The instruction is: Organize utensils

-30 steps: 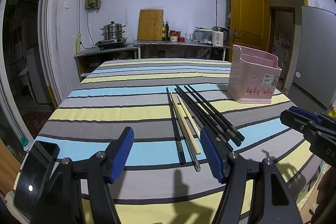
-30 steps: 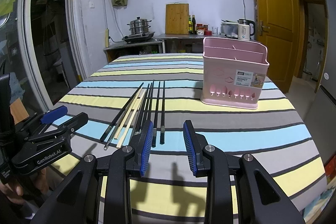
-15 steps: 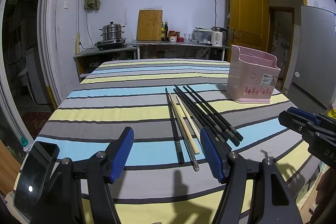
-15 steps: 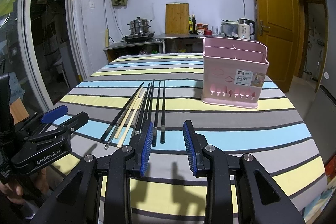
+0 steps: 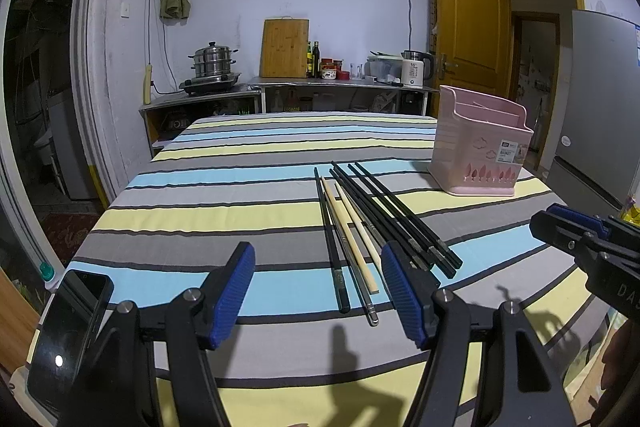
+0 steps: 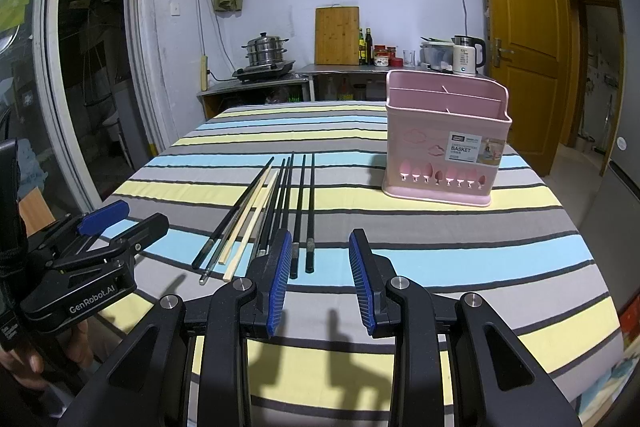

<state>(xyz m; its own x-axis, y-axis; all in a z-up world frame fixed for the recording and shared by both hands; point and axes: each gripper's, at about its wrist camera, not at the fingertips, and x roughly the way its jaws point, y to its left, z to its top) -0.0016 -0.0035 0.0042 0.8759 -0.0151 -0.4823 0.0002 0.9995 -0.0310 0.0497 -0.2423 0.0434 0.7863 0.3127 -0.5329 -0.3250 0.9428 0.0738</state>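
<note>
**Asker:** Chopsticks [image 5: 370, 223] — where do they lie, and why there?

**Describer:** They lie flat in a loose bundle on the striped bench [image 5: 224, 215], near its middle, with their thick ends toward the front edge. Most are black; two are pale wood and one looks like metal. Lying nearly parallel with the ends nearest the two tools, they seem laid out for an easy pick.

**Asker:** And where should they go?

**Describer:** Probably into the pink basket [image 6: 444, 143]. It stands upright on the bench, well apart from the chopsticks, on the right side. Its divided top is open and nothing shows above its rim.

**Asker:** What are the tools doing?

**Describer:** The left gripper [image 5: 318, 297] hovers low over the front edge with its blue fingers [image 5: 234, 297] spread wide and empty, the bundle's ends lying between and just beyond them. The right gripper [image 6: 320, 281] also holds nothing; its fingers [image 6: 278, 283] stand parted, more narrowly, with the black chopsticks' ends just ahead of its left finger. A hand [image 6: 24, 367] holds the left tool.

**Asker:** How far along is the sorting?

**Describer:** Seemingly at the start; no chopstick is lifted or in the basket.
</note>
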